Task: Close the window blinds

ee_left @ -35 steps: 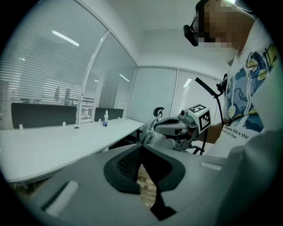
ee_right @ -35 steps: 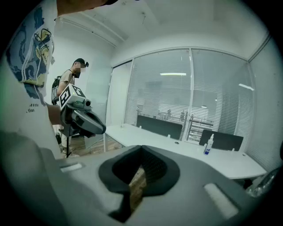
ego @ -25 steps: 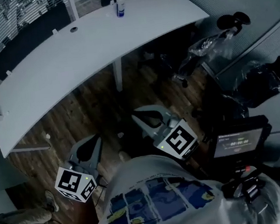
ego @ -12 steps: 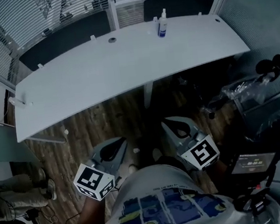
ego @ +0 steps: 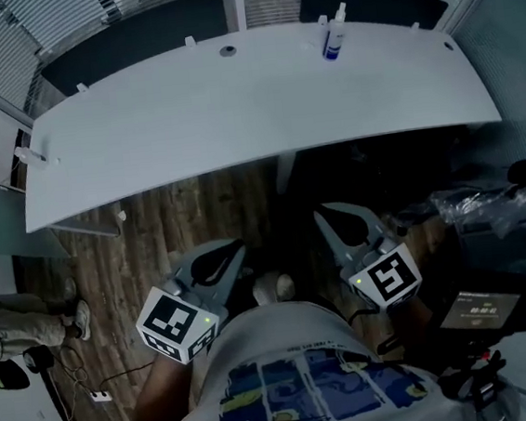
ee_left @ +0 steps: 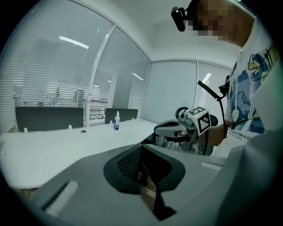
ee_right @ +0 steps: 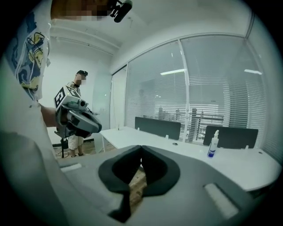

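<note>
The window blinds point(ego: 1, 27) run along the far wall behind a curved white desk point(ego: 233, 105); their slats point(ee_left: 44, 84) stand open, with buildings showing through point(ee_right: 212, 92). My left gripper point(ego: 237, 248) and right gripper point(ego: 323, 213) hover side by side over the wood floor in front of the desk, well short of the blinds. Both are shut with nothing between the jaws: the left gripper point(ee_left: 141, 146) and the right gripper point(ee_right: 141, 148) show their tips touching. Each gripper view also shows the other gripper: the right one point(ee_left: 177, 129) and the left one point(ee_right: 75, 120).
A spray bottle point(ego: 331, 34) stands on the desk's far right part. Dark partition panels point(ego: 142, 35) line the desk's back edge. Plastic-wrapped chairs point(ego: 486, 202) and a screen on a stand point(ego: 483, 306) are at my right. Another person point(ee_right: 78, 115) stands at the left.
The view has swung round so the desk and blinds lie squarely ahead. Both grippers kept their places before my body and stayed shut.
</note>
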A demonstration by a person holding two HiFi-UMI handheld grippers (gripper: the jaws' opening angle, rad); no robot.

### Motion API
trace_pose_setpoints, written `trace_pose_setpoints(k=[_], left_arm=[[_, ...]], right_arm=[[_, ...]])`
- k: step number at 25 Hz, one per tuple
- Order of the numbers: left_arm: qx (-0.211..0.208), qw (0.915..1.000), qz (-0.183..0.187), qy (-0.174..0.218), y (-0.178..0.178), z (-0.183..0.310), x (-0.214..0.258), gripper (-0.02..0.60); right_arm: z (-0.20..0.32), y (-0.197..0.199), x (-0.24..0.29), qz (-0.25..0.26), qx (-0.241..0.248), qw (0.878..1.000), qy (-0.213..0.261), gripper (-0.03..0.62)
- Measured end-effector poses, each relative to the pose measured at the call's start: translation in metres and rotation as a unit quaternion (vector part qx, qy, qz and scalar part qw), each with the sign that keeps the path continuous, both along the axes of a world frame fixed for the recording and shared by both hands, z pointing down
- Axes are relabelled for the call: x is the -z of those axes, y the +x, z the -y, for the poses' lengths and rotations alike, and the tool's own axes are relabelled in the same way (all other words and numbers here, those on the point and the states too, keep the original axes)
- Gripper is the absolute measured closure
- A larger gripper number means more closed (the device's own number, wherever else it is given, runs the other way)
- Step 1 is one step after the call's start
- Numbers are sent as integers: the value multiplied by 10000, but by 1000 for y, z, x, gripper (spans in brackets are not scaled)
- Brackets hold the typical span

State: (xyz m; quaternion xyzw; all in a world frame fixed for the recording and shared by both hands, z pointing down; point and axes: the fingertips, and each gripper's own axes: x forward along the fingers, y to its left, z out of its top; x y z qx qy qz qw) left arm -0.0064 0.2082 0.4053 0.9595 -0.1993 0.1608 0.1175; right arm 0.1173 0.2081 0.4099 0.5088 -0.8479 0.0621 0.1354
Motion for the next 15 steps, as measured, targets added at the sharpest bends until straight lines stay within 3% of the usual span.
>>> trace_pose_setpoints(k=[5,15], left_arm=[[-50,9999,-66,61,-3,44,2,577],[-262,9984,-376,327,-40,150,23,577]], right_arm=[[43,5,-4,-67,-126,9998,125,591],[153,-32,14,-275,-280,9991,164,588]])
